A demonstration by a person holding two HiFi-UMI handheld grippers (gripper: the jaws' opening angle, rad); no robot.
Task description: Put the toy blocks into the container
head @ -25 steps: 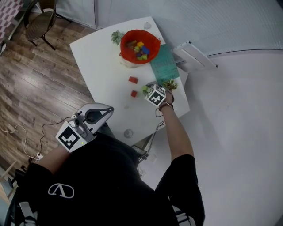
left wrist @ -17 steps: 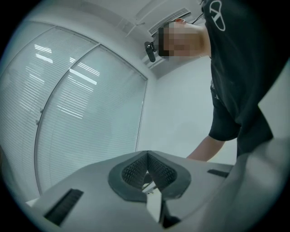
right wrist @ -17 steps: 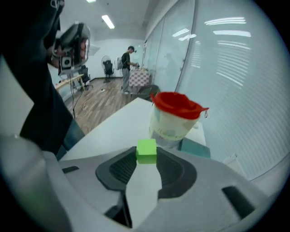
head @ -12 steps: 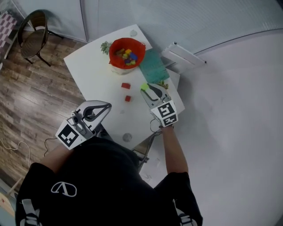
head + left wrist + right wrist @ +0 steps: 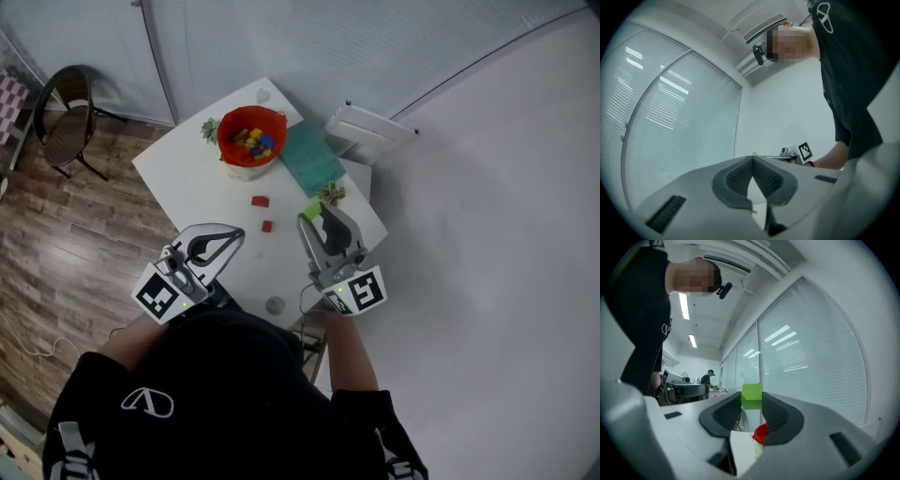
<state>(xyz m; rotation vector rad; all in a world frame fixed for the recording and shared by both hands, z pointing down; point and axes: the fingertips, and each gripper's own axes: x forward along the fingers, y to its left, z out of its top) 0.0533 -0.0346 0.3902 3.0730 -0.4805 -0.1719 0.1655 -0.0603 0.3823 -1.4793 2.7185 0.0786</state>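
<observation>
While the red container (image 5: 223,148) near the far corner of the white table (image 5: 187,183) already holds a heap of coloured blocks (image 5: 253,141), the job is only partly done. Two red blocks lie loose on the bare middle of the table, well short of the container: the larger red block (image 5: 260,201) farther in, the smaller red block (image 5: 267,226) nearer the person, the two apart from each other. A third piece, the green block (image 5: 311,209), is off the table altogether. It sits pinched between the pads at the tips of the right gripper (image 5: 310,217), whose jaws stand narrow and press on it from both sides. That gripper hangs above the table's right edge, close to a small plant (image 5: 330,193) and the near end of a teal mat (image 5: 311,159), well apart from the container. The left gripper (image 5: 752,159) has its jaws brought together with nothing between them and is held over the near edge, playing no part for now.

By my reading, the green block has to be carried to the container and let go there, and the two red blocks must then be fetched. That leaves three blocks to go.
</observation>
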